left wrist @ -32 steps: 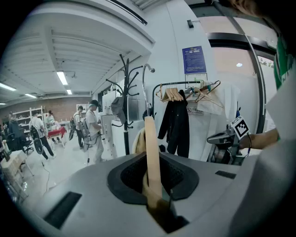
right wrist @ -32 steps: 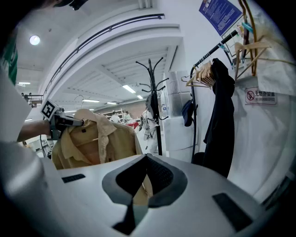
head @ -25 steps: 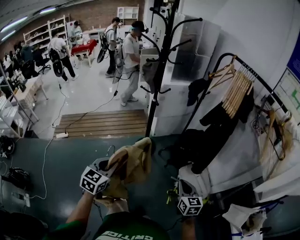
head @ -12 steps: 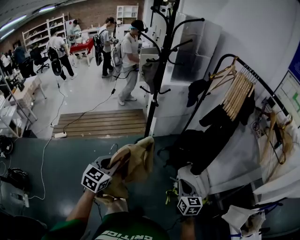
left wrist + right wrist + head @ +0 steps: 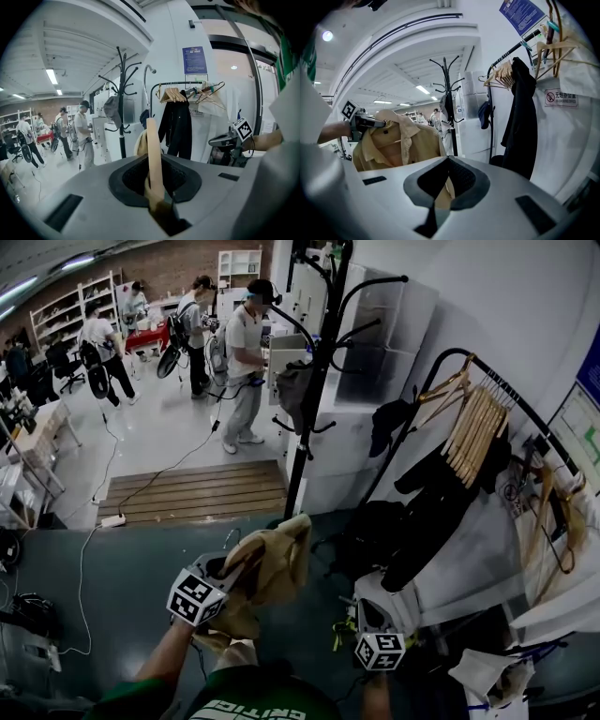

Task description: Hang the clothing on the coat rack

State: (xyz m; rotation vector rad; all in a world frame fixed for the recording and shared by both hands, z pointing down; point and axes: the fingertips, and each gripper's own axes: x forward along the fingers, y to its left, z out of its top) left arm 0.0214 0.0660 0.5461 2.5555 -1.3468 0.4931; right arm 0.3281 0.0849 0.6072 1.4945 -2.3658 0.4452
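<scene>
Item 1, left gripper (image 5: 225, 570): we record it low and left of centre in the head view, its marker cube towards us. Its jaws are clamped on the pale wooden hanger (image 5: 153, 154), which stands up between them in the left gripper view.

Item 2, tan shirt (image 5: 272, 563): we find it draped on that hanger, collar uppermost, hanging in the air above the grey-green floor (image 5: 141, 559). It sits below and in front of the foot of the coat rack, not touching it.

Item 3, right gripper (image 5: 366, 607): we log it low and right of centre, apart from the shirt. In the right gripper view its jaws meet at the tips. A sliver of tan cloth shows in the slit beneath them; we cannot tell whether any cloth is pinched there.

Item 4, coat rack (image 5: 314, 390): a black pole with curved arms, upright beside the white wall. A dark item hangs on one of its left arms.

Item 5, garment rail (image 5: 525, 409): to the right of the rack, carrying a row of bare wooden hangers (image 5: 473, 423) and black garments (image 5: 436, 498).

Item 6, surroundings: we note a slatted wooden platform (image 5: 202, 486) beyond the floor edge and a standing person in a white top (image 5: 246, 362) farther back, with others behind.
</scene>
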